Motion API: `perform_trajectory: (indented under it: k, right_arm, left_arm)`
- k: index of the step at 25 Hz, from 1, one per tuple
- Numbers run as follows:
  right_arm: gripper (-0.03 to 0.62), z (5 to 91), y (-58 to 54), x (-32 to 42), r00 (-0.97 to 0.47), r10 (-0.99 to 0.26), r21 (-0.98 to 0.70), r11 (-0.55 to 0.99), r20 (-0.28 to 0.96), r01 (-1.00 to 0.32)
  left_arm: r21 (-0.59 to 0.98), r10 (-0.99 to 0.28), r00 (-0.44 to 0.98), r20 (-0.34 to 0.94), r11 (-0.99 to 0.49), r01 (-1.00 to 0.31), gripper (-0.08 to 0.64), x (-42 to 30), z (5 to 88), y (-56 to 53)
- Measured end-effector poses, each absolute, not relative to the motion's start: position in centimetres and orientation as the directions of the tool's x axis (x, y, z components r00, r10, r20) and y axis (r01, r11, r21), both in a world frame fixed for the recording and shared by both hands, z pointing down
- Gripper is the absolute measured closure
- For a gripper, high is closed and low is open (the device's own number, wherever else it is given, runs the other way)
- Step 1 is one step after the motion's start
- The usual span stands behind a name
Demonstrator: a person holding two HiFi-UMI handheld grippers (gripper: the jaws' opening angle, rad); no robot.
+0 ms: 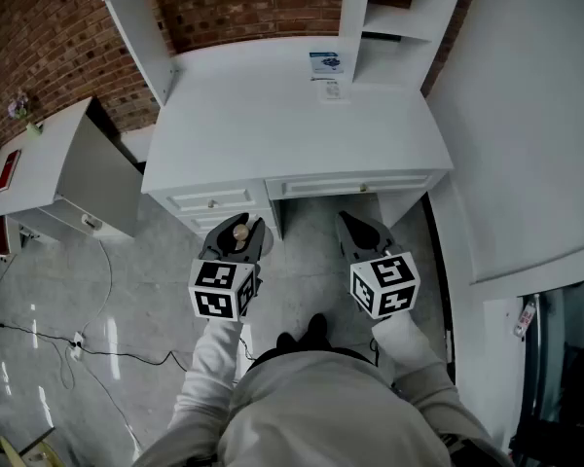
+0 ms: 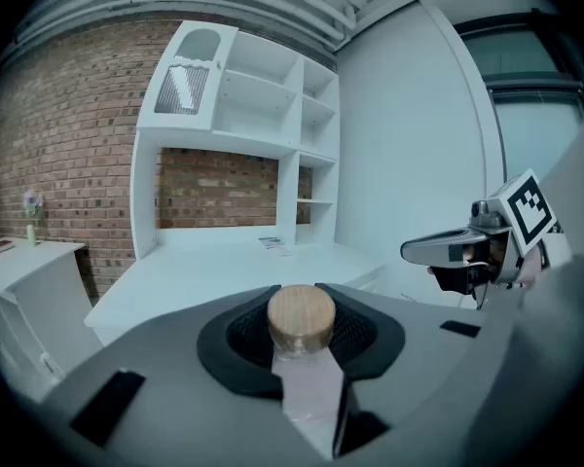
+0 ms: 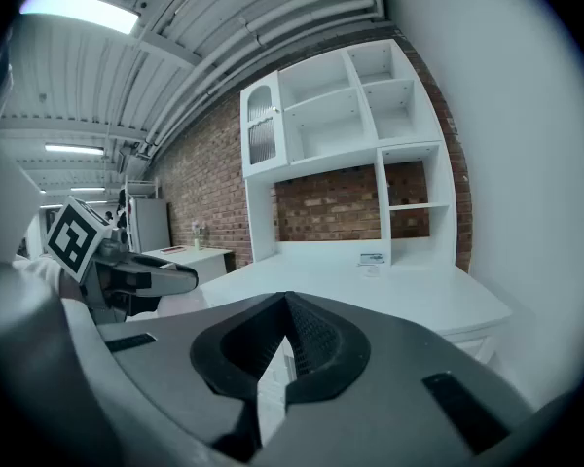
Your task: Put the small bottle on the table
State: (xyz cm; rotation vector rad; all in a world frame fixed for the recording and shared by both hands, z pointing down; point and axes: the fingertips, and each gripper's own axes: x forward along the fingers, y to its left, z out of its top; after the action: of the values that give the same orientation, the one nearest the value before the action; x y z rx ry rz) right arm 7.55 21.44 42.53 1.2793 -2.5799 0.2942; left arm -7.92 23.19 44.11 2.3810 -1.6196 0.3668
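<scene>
The small bottle [image 1: 239, 232] is clear with a round wooden cap [image 2: 302, 317]. It stands upright between the jaws of my left gripper [image 1: 239, 225], which is shut on it just below the cap. The left gripper hangs over the floor, in front of the white desk [image 1: 273, 115] and short of its drawers. My right gripper [image 1: 356, 226] is level with it to the right, also short of the desk. Its jaws meet at the tips [image 3: 286, 302] with nothing between them. The left gripper view shows the right gripper [image 2: 438, 249] off to the side.
The desk carries a hutch of open shelves [image 3: 355, 115] against a brick wall, with a small printed card [image 1: 326, 62] near its back. A low white cabinet [image 1: 49, 163] stands to the left, bearing a red item [image 1: 8, 169] and a small vase [image 1: 24, 113]. Cables [image 1: 78, 343] run over the floor.
</scene>
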Motion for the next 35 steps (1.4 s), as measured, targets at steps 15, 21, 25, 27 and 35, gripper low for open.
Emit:
perform_trajectory:
  k: [15,21,25,27,35]
  right_arm:
    - [0.565,42.3,17.7,11.3,-0.579,-0.769,-0.113,0.572,0.271,-0.812]
    - [0.565,42.5,15.7,11.5,-0.578,-0.770,-0.124,0.568,0.270,-0.814]
    - [0.565,42.8,13.3,11.4,-0.567,-0.778,-0.113,0.560,0.268,-0.821]
    - [0.565,43.1,11.9,11.4,-0.561,-0.782,-0.109,0.554,0.272,-0.826]
    - [0.565,43.3,3.0,9.9,-0.522,-0.805,-0.100,0.516,0.281,-0.850]
  left_arm:
    - [0.048,-0.888,0.316,0.334,-0.319,-0.947,0.442,-6.0,43.7,19.7]
    - [0.052,-0.889,0.302,0.346,-0.303,-0.952,0.442,-6.4,43.8,17.5]
    - [0.047,-0.887,0.307,0.345,-0.310,-0.949,0.442,-7.0,44.5,14.8]
    - [0.050,-0.884,0.316,0.345,-0.319,-0.946,0.442,-7.1,44.9,13.1]
    - [0.065,-0.872,0.346,0.346,-0.346,-0.936,0.442,-8.5,45.5,4.0]
